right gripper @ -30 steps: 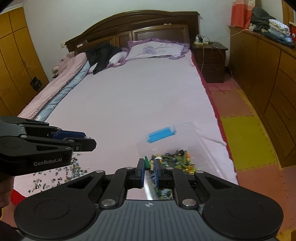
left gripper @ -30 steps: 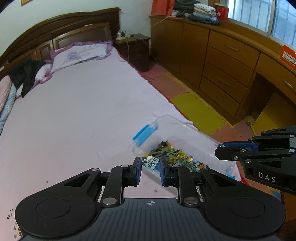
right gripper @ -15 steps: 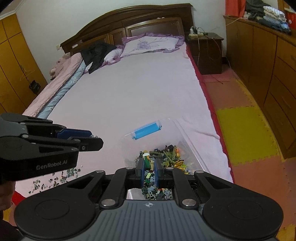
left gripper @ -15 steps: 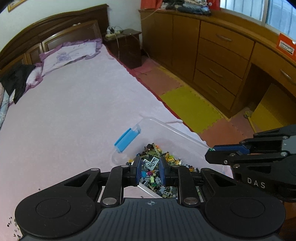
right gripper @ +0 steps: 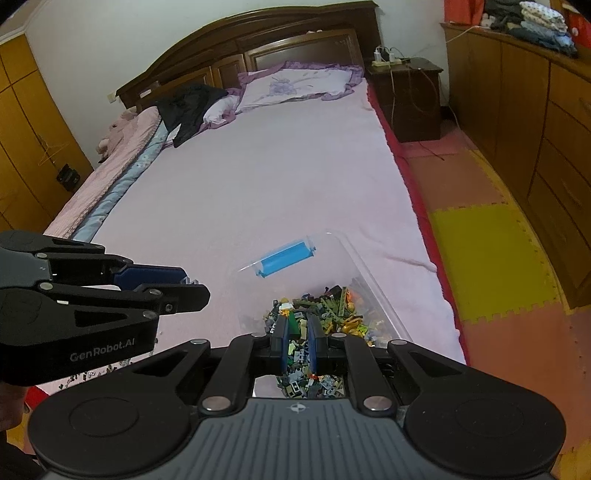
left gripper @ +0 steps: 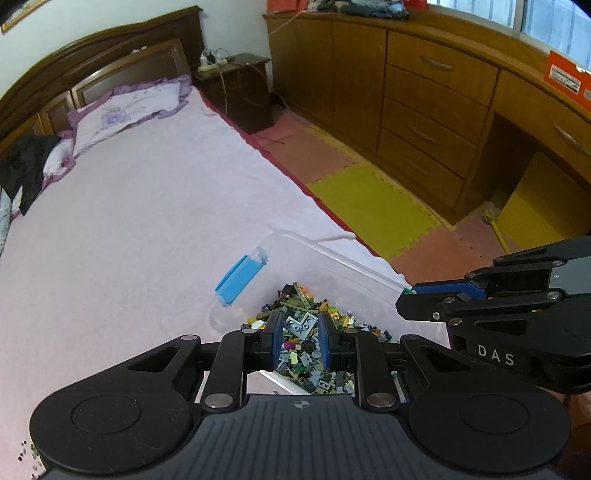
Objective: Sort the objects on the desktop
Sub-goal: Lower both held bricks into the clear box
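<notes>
Left tongs (left gripper: 300, 326) gripping a grey brick (left gripper: 301, 324); right tongs (right gripper: 296, 330) pinching a green brick (right gripper: 293, 322), both hovering over clear bin (right gripper: 364, 271) on bed (right gripper: 258, 192).

A wide bed (right gripper: 266, 184) with a pale pink sheet fills the middle of the room. Its dark wooden headboard (right gripper: 258, 44) stands against a white wall (right gripper: 147, 33). A purple-edged pillow (right gripper: 299, 86) lies at the head, with a black garment (right gripper: 188, 107) beside it and a pink quilt (right gripper: 122, 147) along the far side. A dark nightstand (right gripper: 410, 96) carrying a power strip (right gripper: 388, 61) stands next to the headboard. Yellow-brown wardrobe doors (right gripper: 26, 129) line one wall. Along the other run wooden drawers (left gripper: 424, 122) under a window (left gripper: 535, 18) that lets in daylight, with folded clothes (right gripper: 532, 22) on top. Foam mats (left gripper: 369, 206), yellow and pink, cover the floor.
</notes>
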Demonstrator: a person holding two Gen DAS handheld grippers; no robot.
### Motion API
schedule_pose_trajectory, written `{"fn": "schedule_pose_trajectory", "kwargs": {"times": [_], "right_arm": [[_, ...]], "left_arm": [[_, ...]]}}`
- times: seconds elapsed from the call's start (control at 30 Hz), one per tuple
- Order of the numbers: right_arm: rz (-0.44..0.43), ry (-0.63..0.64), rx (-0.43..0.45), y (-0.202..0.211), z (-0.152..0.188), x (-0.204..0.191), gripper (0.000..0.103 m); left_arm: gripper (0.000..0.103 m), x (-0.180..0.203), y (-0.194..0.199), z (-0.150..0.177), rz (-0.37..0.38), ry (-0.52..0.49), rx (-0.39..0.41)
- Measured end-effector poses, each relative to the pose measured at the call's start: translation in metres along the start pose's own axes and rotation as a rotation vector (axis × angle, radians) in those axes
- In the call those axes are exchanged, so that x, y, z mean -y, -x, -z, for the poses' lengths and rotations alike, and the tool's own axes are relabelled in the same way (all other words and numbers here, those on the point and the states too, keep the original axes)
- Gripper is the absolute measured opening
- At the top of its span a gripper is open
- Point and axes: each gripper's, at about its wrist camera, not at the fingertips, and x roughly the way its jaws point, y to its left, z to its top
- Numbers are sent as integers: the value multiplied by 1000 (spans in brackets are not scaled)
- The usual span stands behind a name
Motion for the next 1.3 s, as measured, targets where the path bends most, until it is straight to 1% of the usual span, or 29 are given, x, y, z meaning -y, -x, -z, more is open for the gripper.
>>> {"fn": "schedule_pose_trajectory", "kwargs": {"times": [0.23, 0.63, 1.3], "right_arm": [[7, -21, -11, -2, 4, 4, 12], [3, -18, -14, -2, 7, 2, 12], [8, -24, -20, -3, 7, 9, 12]], "left_arm": [[22, 4, -3, 0, 8, -8, -10], [22, 7, -2, 2, 11, -6, -12], [22, 14, -3, 3, 20, -15, -20]]}}
